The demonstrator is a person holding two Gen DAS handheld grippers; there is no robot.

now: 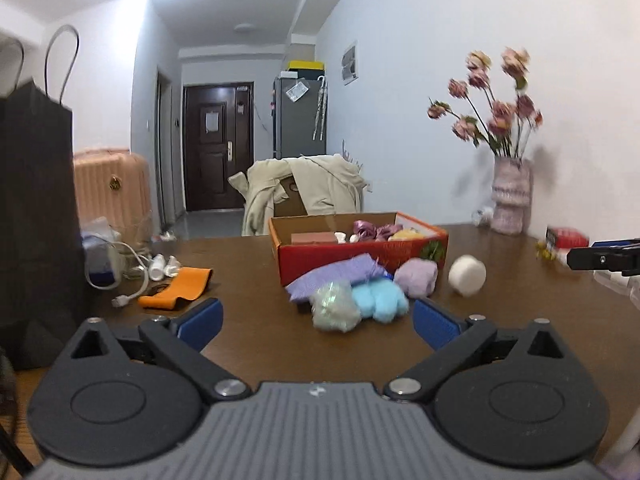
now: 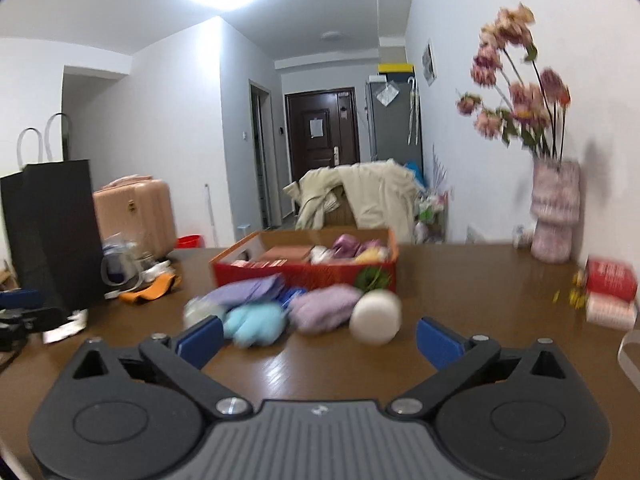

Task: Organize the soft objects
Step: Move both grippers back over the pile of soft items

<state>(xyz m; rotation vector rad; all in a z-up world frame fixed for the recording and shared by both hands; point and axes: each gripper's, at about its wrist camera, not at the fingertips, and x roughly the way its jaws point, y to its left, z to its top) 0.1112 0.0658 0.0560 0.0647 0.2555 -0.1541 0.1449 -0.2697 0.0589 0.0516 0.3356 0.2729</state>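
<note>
A red cardboard box (image 1: pixel 304 262) (image 2: pixel 304 272) sits mid-table with several soft items inside. In front of it lie a lilac cloth (image 1: pixel 332 276) (image 2: pixel 248 290), a pale green fluffy ball (image 1: pixel 334 312), a light blue plush (image 1: pixel 380 300) (image 2: pixel 256 322), a purple plush (image 1: pixel 416 278) (image 2: pixel 324 306) and a white ball (image 1: pixel 467 275) (image 2: pixel 375 316). My left gripper (image 1: pixel 318 320) is open and empty, just short of the green and blue plushes. My right gripper (image 2: pixel 320 340) is open and empty, just short of the blue plush and white ball. Its tip shows at the left wrist view's right edge (image 1: pixel 600 258).
A black paper bag (image 1: pixel 36 208) (image 2: pixel 56 232) stands at the table's left, with an orange cloth (image 1: pixel 180 286), cable and small bottles beside it. A vase of pink flowers (image 1: pixel 510 196) (image 2: pixel 554 212) and a red packet (image 2: pixel 610 280) stand at the right by the wall.
</note>
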